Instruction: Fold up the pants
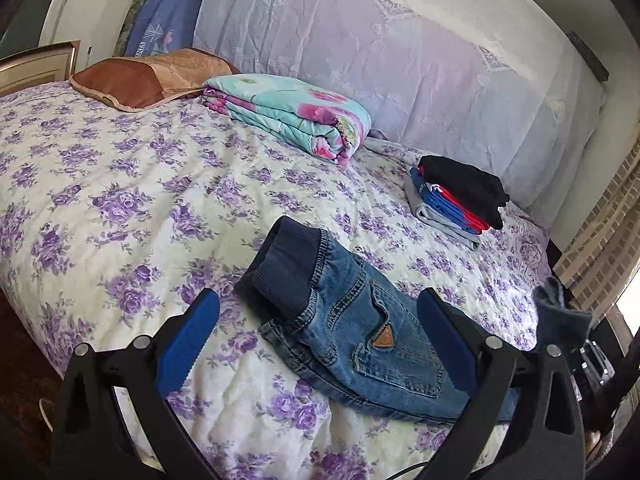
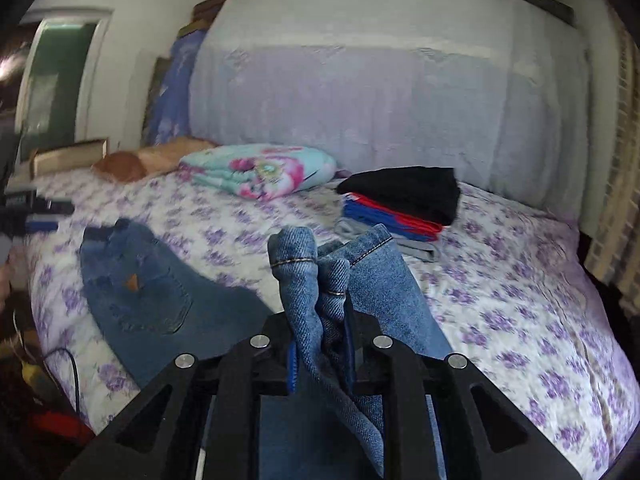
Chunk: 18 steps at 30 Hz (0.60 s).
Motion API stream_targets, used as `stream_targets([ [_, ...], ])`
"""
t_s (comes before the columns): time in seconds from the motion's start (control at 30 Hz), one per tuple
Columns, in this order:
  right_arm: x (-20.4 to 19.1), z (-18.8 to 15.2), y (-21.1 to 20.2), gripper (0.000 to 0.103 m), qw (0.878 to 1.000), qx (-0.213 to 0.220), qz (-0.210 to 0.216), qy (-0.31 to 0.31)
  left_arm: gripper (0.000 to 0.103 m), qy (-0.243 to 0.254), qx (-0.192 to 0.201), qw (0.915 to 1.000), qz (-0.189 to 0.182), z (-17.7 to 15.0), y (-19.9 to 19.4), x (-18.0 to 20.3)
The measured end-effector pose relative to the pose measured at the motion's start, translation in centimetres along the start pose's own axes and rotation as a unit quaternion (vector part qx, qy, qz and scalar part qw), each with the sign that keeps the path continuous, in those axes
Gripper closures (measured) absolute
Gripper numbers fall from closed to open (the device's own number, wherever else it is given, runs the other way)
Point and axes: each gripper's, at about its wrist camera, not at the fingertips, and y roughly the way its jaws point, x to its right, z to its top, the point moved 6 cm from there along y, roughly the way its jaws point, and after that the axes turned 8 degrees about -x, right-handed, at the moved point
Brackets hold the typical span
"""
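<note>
Small blue jeans with a dark ribbed waistband lie on the floral bedspread, back pocket up. My left gripper is open, its blue pads on either side of the waist end, just above it. My right gripper is shut on the jeans' leg cuffs, which stick up bunched between the pads. The waist end lies flat at the left in the right wrist view. The right gripper and held cuffs show at the right edge of the left wrist view.
A stack of folded clothes, black on top, sits at the back right of the bed. A folded floral blanket and a brown pillow lie at the back. A draped headboard stands behind. Cables lie off the left edge.
</note>
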Motion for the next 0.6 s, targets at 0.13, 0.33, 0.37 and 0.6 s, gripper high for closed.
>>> stream_targets([
  [0.13, -6.0, -3.2, 3.6, 0.086, 0.992, -0.068, 0.016, -0.107, 0.006, 0.002, -0.002, 1.0000, 0.001, 0.0, -0.1, -0.2],
  [0.33, -7.8, -5.8, 3.0, 0.086, 0.984, -0.080, 0.004, -0.156, 0.006, -0.007, -0.015, 0.9999, -0.002, -0.4, 0.8, -0.8],
  [0.37, -7.8, -5.9, 2.9, 0.086, 0.984, -0.080, 0.003, -0.159, 0.006, -0.008, -0.019, 0.9998, -0.002, -0.4, 1.2, -0.8],
  [0.6, -8.7, -6.5, 3.7, 0.082, 0.978, -0.094, -0.013, -0.188, 0.006, 0.004, -0.031, 0.9994, 0.016, -1.1, 2.4, -0.4],
])
